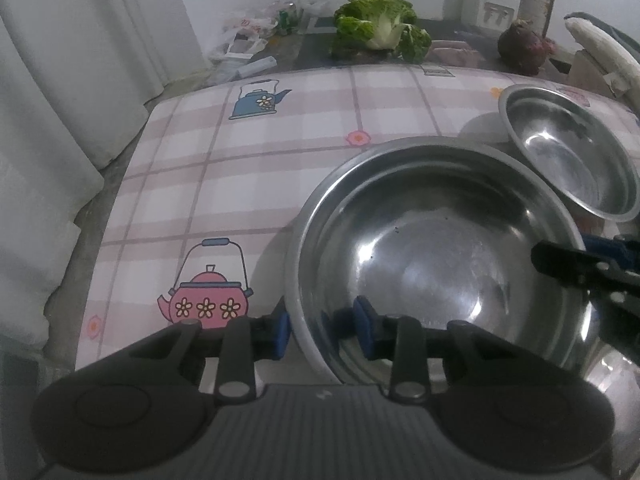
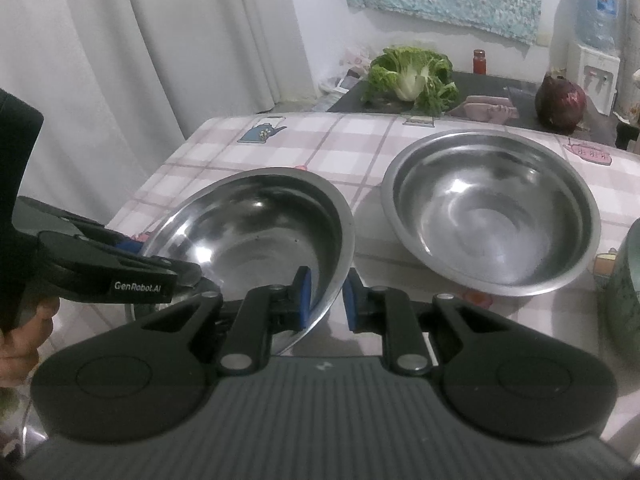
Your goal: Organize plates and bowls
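Both grippers' fingers, left (image 1: pixel 322 330) and right (image 2: pixel 325 300), clamp opposite rims of one steel bowl (image 2: pixel 256 232)

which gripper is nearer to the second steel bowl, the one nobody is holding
Right. The right gripper pinches the near bowl's rim on the side facing the free bowl; the left gripper straddles the opposite rim.

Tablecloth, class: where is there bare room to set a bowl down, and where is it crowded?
Free: the checked tablecloth left of the held bowl, from the pink kettle print to the blue kettle print. Crowded: the right side, where the held bowl, both tongs and the second bowl sit close.
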A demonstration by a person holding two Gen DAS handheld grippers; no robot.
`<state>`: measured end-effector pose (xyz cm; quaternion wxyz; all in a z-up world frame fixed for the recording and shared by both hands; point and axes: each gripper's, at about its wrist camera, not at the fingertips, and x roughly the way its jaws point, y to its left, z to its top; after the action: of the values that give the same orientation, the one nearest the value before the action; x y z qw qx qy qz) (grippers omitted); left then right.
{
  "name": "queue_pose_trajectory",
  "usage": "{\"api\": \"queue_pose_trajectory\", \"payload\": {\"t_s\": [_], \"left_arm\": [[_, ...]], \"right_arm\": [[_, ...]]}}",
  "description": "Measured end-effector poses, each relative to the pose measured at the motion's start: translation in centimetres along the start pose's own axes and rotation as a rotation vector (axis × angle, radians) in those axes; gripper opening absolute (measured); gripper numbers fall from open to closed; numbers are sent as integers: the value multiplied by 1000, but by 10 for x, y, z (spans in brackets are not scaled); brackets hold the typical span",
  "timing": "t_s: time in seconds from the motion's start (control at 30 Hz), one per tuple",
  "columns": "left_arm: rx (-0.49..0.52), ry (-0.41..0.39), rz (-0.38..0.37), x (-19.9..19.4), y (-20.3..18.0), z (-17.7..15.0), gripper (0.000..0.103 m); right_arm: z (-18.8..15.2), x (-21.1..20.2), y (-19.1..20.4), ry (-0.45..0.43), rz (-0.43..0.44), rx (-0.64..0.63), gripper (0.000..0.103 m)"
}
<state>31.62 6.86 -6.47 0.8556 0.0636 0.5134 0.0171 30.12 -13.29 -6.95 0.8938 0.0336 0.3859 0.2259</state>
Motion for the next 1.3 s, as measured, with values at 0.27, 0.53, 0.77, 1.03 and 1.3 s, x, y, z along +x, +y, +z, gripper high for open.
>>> {"api": "queue_pose_trajectory", "payload": {"t_s": [0.27, 0.53, 0.77, 1.03, 1.3], "left_arm": [[-8, -3, -5, -8, -1, -1, 31], [-8, -29, 6, -28, -5, 4, 30], [-10, -52, 8, -43, -9, 5, 30], [-11, -74, 4, -62, -20, 9, 30], [-10, -112, -44, -86, -48, 15, 29]], "right_arm": [[2, -4, -4, 3, 12, 47, 16], [7, -19, -4, -29, 15, 52, 16], [10, -35, -4, -58, 15, 54, 16], [13, -58, -10, -90, 13, 69, 16], [12, -96, -36, -118, 14, 152, 16]]}}
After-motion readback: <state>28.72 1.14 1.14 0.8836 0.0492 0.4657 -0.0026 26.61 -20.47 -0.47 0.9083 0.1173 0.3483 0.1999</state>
